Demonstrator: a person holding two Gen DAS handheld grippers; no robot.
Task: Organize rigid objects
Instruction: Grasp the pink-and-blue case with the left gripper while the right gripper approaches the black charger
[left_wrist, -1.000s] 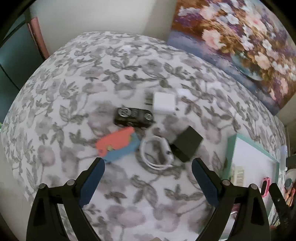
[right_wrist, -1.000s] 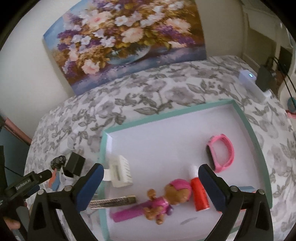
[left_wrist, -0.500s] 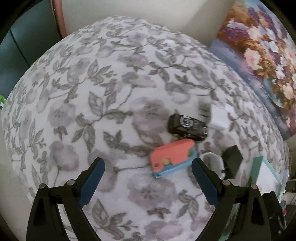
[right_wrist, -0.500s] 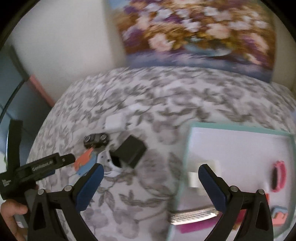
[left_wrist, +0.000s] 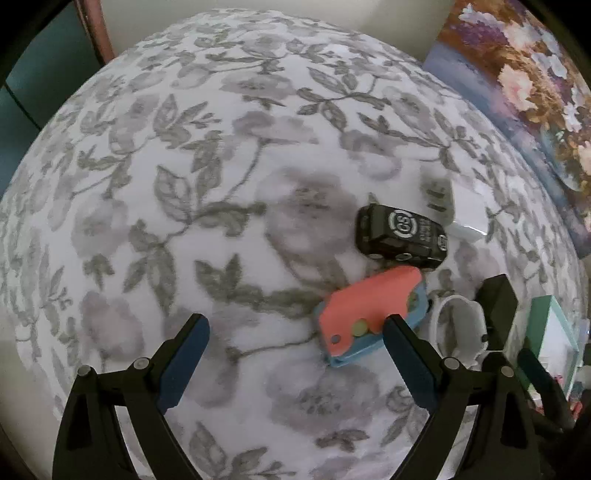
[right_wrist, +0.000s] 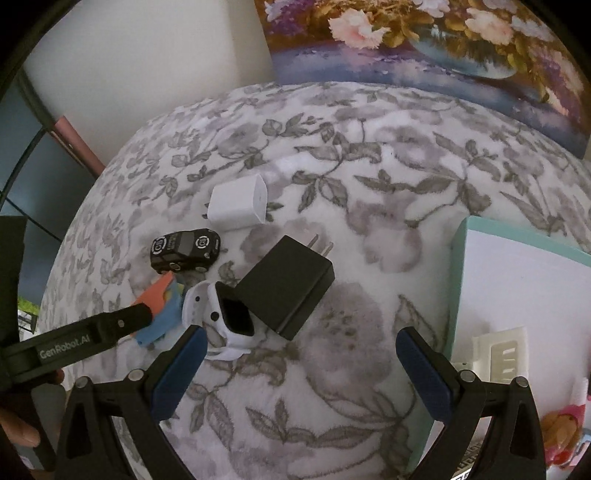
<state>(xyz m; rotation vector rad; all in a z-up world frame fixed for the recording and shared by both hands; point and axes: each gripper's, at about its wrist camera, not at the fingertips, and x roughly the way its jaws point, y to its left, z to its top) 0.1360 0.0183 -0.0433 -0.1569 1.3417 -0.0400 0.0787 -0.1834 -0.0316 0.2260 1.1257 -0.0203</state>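
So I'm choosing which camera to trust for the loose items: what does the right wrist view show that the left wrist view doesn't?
Only the right wrist view shows the white charger clearly, the black charger's prongs, the watch screen and the toys in the tray. Only the left wrist view shows the whole red-and-blue toy, beside the open left claw. Both show the toy car, the black charger and the floral cloth.

Floral cloth, a flower painting and a bare wall

A grey-and-white leaf-patterned cloth (left_wrist: 207, 192) spreads under and ahead of both claws, filling most of each view. Beyond it, ahead and to the right of the claws, a painting of pink and white flowers (right_wrist: 436, 40) leans against a pale wall (right_wrist: 147, 62). Far left of the claws stands a dark teal panel (left_wrist: 40, 74) with a reddish-brown edge.
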